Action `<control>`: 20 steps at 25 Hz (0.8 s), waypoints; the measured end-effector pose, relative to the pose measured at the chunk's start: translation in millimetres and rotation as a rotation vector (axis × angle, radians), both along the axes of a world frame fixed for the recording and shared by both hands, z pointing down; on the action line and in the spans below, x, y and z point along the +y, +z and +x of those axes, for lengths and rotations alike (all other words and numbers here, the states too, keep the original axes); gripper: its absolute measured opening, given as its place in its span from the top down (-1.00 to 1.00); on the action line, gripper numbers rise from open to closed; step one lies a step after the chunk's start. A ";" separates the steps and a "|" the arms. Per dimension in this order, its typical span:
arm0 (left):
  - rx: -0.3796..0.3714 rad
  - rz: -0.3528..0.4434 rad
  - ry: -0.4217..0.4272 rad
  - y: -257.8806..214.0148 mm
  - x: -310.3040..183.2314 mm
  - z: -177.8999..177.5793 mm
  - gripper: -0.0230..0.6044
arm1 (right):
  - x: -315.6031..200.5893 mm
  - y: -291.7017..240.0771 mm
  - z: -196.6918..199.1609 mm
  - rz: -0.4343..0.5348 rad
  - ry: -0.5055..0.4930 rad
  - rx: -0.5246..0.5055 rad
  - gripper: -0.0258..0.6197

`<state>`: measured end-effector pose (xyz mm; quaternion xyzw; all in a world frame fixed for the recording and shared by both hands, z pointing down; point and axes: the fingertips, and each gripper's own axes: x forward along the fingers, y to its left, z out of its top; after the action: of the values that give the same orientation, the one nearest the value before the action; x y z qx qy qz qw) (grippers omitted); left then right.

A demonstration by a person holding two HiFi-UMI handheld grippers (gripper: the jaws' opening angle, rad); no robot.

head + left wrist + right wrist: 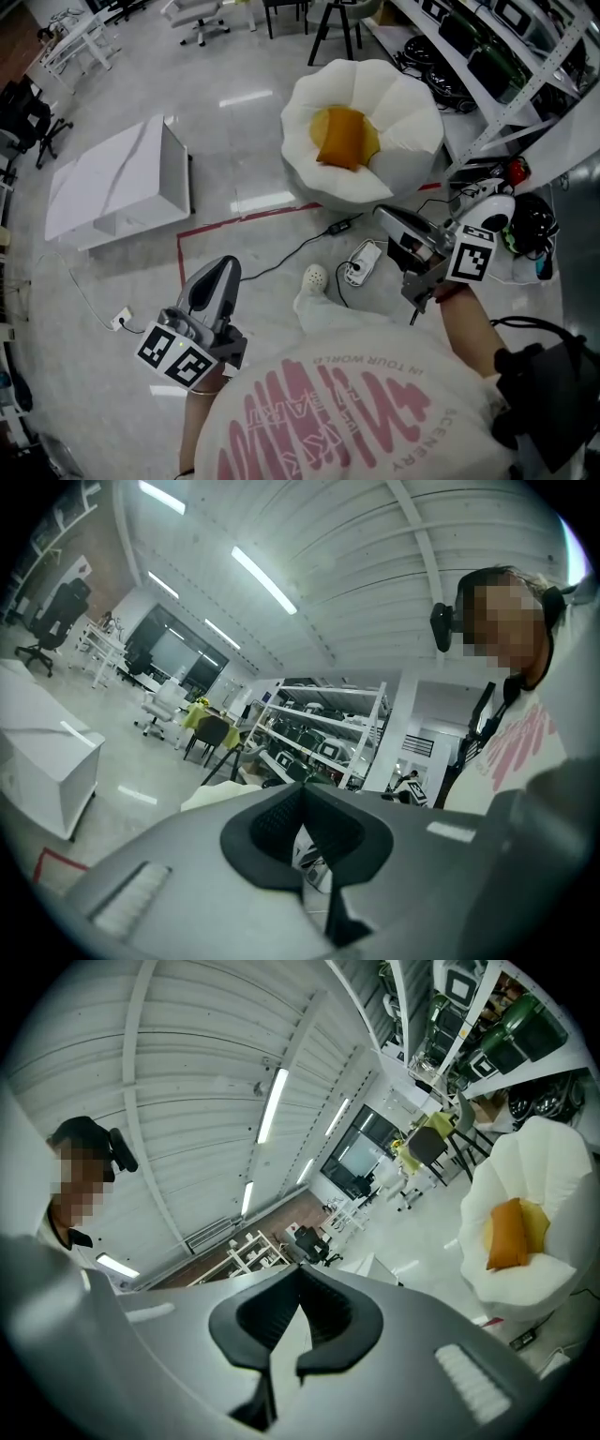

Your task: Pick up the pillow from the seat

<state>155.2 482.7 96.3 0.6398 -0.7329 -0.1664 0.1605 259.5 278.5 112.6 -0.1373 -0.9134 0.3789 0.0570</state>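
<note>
The orange pillow (345, 138) lies in the hollow of the white petal-shaped cushion seat (403, 122), on its yellow centre, well apart from both grippers. The left gripper (223, 267) is clenched on nothing, its jaws pressed together, and the right gripper (384, 216), nearer the seat, is likewise closed tight and empty. A white power strip (361, 264) lies on the floor between the person and the seat, and the metal shelving (497, 56) beside the seat holds dark equipment.
</note>
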 end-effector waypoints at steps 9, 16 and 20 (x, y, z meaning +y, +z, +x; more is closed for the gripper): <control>0.029 0.000 -0.007 1.4 -40.8 -63.7 0.89 | -45.2 9.3 -67.3 -0.028 0.004 -0.009 0.93; 0.042 -0.014 0.023 1.2 -85.2 -108.8 0.89 | -97.8 3.9 -100.6 -0.026 0.066 -0.013 0.93; 0.025 -0.043 0.060 5.5 -111.2 -129.6 0.89 | -124.5 5.6 -110.3 -0.028 0.112 -0.010 0.93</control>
<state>25.6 371.5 101.9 0.6559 -0.7147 -0.1537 0.1882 149.2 154.0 118.2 -0.0886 -0.9145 0.3937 0.0293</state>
